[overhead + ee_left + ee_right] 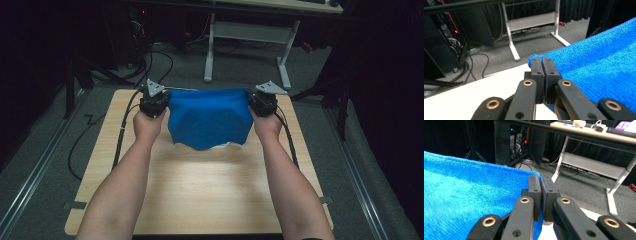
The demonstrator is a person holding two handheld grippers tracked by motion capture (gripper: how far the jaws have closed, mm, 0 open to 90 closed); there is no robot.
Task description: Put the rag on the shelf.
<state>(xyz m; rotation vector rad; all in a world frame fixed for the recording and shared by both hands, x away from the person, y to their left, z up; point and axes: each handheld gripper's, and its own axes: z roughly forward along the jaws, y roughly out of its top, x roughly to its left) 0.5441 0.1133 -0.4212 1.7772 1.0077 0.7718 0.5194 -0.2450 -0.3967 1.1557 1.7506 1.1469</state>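
A blue towel (209, 117) hangs stretched between my two grippers above the far part of the wooden table (200, 195). My left gripper (154, 100) is shut on the towel's left top corner; in the left gripper view the jaws (542, 62) pinch the blue towel (599, 62), which spreads to the right. My right gripper (262, 99) is shut on the right top corner; in the right gripper view the jaws (540, 181) clamp the blue towel (469, 195), which runs off to the left. The towel's lower edge sags to the tabletop, where something white (222, 146) peeks out.
A white-legged desk (247, 47) stands on the grey floor beyond the table. Cables (122, 130) trail from the grippers over the table's left and right sides. Dark equipment and curtains surround the area. Bare wood lies between my forearms.
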